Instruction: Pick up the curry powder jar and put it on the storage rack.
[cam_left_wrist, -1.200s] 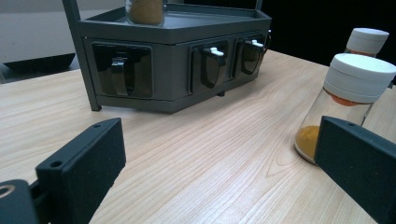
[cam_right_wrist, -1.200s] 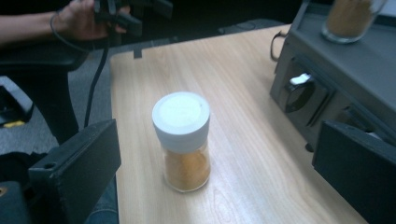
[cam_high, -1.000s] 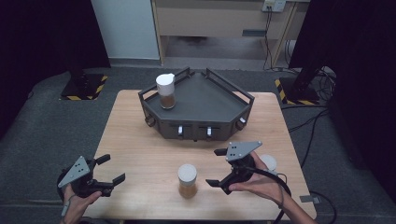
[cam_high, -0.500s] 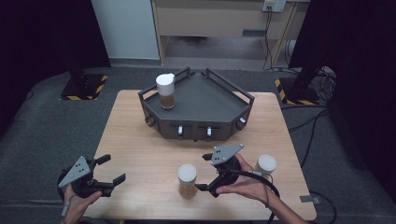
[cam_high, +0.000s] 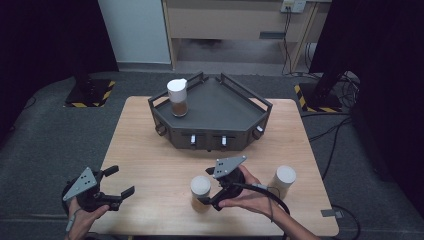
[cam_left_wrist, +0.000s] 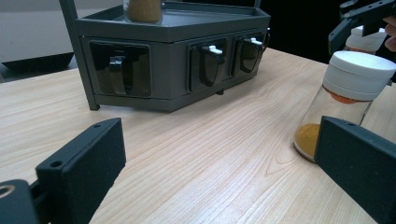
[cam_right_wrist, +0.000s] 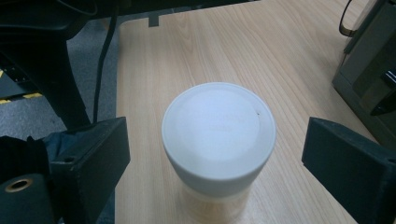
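Right tongs (cam_high: 206, 186) shifted left since earlier frame, now straddling near jar (cam_high: 200, 193), closing, pads not touching. Left tongs (cam_high: 120, 181) unmoved, released.

Each hand holds a black two-jaw tool. The left gripper (cam_high: 116, 181) carries a grey three-cornered plate at about ten o'clock from its jaws, with small dark screw heads near the corners; a thin cable runs down along the wrist toward six o'clock. The right gripper (cam_high: 208, 186) bears the same grey plate at one o'clock, and a thick black cable loops off toward four o'clock. Seen close, the jaws are blocky matte black pads with small round screw holes and a brass-coloured bushing. Both forearms are bare, with no sleeves in sight.
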